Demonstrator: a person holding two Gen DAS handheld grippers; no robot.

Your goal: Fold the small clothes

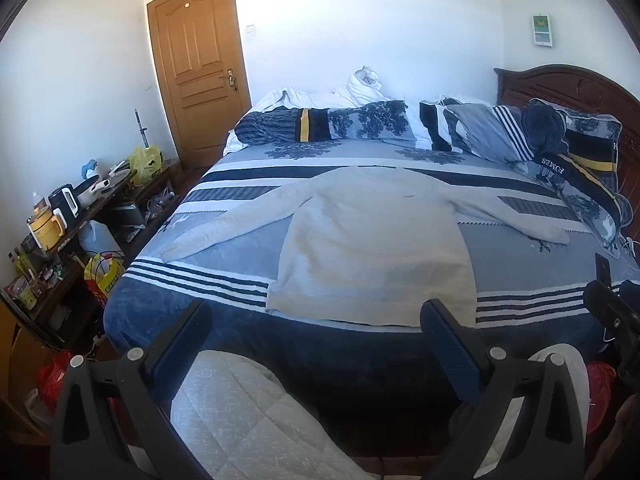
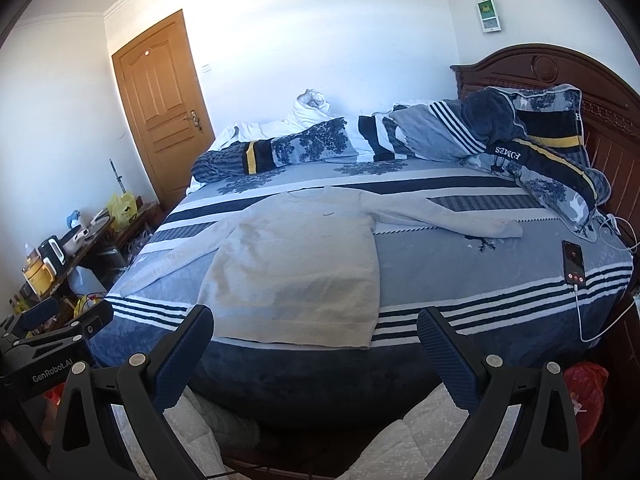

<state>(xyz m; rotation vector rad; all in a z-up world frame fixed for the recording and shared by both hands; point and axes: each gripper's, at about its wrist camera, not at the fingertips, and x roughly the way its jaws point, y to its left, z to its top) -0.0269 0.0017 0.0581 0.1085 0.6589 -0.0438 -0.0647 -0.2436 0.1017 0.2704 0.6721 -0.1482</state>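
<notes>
Sweater (image 1: 376, 248): we see it flat, ahead of our fingers.
Left gripper (image 1: 316, 344): wide open, empty.
Right gripper (image 2: 314, 346): wide open, empty.

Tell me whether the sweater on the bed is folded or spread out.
Spread out. The sweater lies flat on the bed, both sleeves stretched sideways, no fold visible.

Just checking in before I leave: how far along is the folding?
Done: the pale grey knit sweater lies flat on the striped blue bedspread, sleeves spread. In hand: nothing; the left tongs and right tongs are open, short of it. Left: every fold.
</notes>
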